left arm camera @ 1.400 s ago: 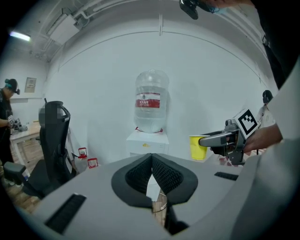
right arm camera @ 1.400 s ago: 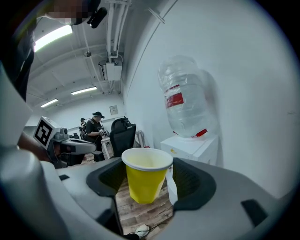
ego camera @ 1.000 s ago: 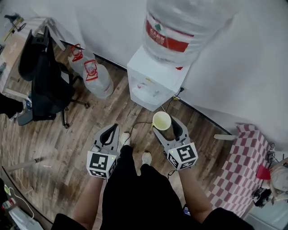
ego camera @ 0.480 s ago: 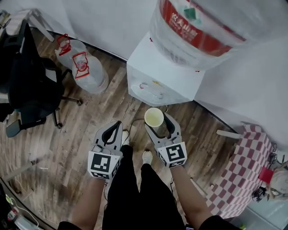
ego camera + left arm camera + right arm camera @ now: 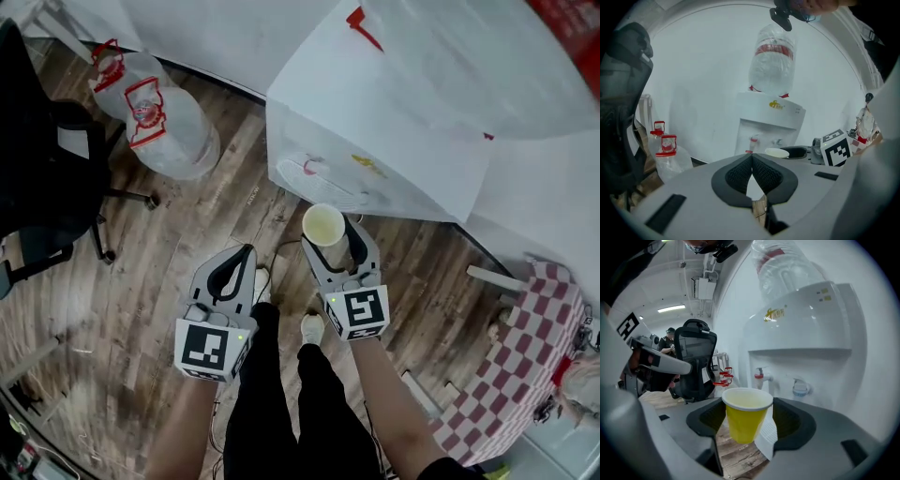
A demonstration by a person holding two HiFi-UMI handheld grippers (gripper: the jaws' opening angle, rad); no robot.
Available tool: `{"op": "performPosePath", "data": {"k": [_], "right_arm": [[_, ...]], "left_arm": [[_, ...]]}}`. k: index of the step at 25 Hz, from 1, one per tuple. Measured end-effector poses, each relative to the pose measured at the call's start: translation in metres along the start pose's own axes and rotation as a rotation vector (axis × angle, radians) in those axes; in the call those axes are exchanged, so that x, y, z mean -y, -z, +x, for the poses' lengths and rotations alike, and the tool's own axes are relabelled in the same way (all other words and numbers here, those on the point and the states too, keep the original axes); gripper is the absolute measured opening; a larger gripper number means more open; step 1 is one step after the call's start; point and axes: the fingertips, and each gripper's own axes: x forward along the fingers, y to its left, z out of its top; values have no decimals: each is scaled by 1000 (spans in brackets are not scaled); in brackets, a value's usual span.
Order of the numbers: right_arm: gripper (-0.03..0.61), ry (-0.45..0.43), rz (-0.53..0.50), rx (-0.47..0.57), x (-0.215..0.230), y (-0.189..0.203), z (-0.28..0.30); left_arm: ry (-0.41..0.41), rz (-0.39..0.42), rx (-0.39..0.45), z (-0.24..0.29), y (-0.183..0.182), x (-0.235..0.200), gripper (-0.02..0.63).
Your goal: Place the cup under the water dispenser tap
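Observation:
A yellow paper cup (image 5: 745, 419) stands upright between the jaws of my right gripper (image 5: 749, 414), which is shut on it. In the head view the cup (image 5: 325, 224) hangs just in front of the white water dispenser (image 5: 375, 131), a little below its tap recess. The right gripper view shows a red tap (image 5: 761, 375) and a blue tap (image 5: 800, 388) beyond the cup, both apart from it. My left gripper (image 5: 244, 255) hangs to the left over the floor, shut with nothing in it.
Two big water jugs (image 5: 159, 117) with red handles stand on the wooden floor left of the dispenser. A black office chair (image 5: 42, 178) is at far left. A red checked cloth (image 5: 525, 356) lies at right. The person's legs and shoes (image 5: 309, 328) are below the grippers.
The view has closed in on the dispenser, which now fills the top of the frame. My right gripper has carried the cup nearer to the dispenser's front. The left gripper stays shut.

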Motion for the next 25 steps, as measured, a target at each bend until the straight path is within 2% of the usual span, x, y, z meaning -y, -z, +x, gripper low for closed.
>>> {"op": "performPosePath", "data": {"k": [10,18,25], "right_arm": [[327,22,-72,40,19,48,76],[327,49,-123,108,31,62,114],[328,69,-258,159,31,69,131]], "left_arm": [[-7,-40,48,62,44,-25,14],[-9,-39,52,78,80,-41,14],[0,-32,72,92,97,-43,14]]}}
